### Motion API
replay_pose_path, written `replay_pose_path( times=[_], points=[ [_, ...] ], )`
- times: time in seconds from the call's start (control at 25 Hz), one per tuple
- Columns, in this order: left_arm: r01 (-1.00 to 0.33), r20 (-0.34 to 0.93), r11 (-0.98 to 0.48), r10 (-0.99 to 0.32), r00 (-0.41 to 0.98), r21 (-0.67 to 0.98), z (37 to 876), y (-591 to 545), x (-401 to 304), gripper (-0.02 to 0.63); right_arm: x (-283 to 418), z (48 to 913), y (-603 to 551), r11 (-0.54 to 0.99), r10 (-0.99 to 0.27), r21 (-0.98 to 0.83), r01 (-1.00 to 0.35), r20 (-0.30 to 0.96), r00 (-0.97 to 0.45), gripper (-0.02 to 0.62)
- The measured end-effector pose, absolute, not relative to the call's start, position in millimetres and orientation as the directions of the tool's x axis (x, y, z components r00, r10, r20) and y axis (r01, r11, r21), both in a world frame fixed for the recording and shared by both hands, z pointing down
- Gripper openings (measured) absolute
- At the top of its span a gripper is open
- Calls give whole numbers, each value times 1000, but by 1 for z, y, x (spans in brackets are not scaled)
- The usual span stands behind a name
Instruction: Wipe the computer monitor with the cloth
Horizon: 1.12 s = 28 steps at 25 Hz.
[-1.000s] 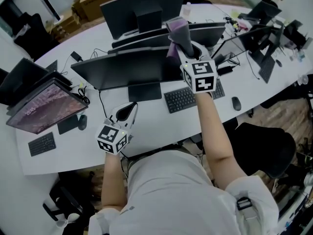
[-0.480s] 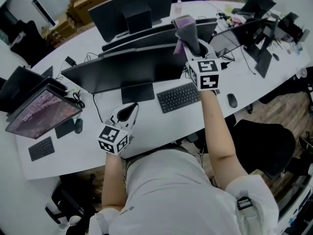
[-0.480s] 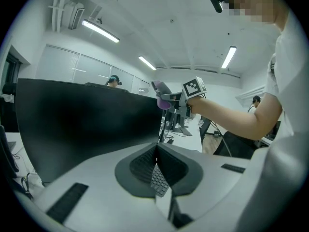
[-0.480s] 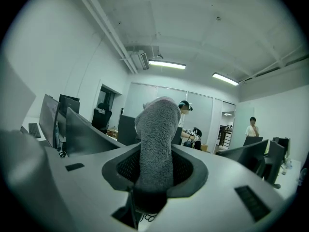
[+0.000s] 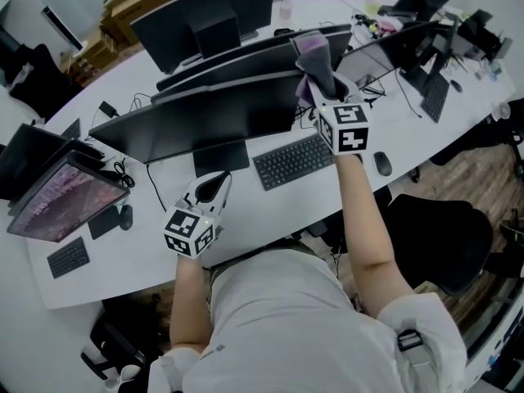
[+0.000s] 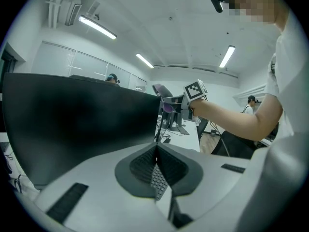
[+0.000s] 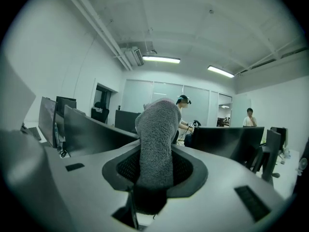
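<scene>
The cloth (image 5: pixel 315 58) is pinched in my right gripper (image 5: pixel 321 84). Its jaws are closed to the thickness of the grey pile, and a thick fold stands up out of them with a purple side showing. It sits at the top right corner of the computer monitor (image 5: pixel 205 117), at 1 o'clock in the head view. I cannot tell whether it presses on the glass or only lies against the edge.

My left gripper (image 5: pixel 217 181) hangs low at 7 o'clock, over the worktop (image 5: pixel 270 207) in front of the monitor's stand (image 5: pixel 219 159). Its jaws are fully together with nothing between them, and they touch nothing.

The dark screen runs from my cloth toward 9 o'clock, and its whole face is open to me. Close behind its top edge, toward 12 o'clock, stands another monitor (image 5: pixel 246 54), back to back with mine. A keyboard (image 5: pixel 293 160) lies below my right gripper and a mouse (image 5: pixel 381 163) just to its 3 o'clock side. An office chair (image 5: pixel 438 240) is off the worktop's edge at 4 o'clock.
</scene>
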<state>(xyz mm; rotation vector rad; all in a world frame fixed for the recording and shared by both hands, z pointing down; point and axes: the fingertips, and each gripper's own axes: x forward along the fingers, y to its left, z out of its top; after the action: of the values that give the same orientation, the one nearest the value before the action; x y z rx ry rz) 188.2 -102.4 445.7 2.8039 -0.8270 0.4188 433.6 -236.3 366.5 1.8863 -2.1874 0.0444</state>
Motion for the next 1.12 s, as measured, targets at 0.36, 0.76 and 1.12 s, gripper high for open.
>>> replay_pose_path(
  times=[0.36, 0.76, 1.12],
  points=[
    [-551, 337, -826, -488, 805, 119, 457, -102, 194, -2, 428, 395, -233, 179, -957, 130, -975, 255, -141, 129],
    [-554, 357, -821, -481, 801, 136, 467, -94, 190, -2, 419, 425, -229, 194, -940, 110, -975, 305, -152, 127],
    [-563, 376, -813, -480, 793, 151, 479, -86, 182, -2, 414, 461, -223, 199, -920, 90, -976, 360, -155, 127]
  ],
)
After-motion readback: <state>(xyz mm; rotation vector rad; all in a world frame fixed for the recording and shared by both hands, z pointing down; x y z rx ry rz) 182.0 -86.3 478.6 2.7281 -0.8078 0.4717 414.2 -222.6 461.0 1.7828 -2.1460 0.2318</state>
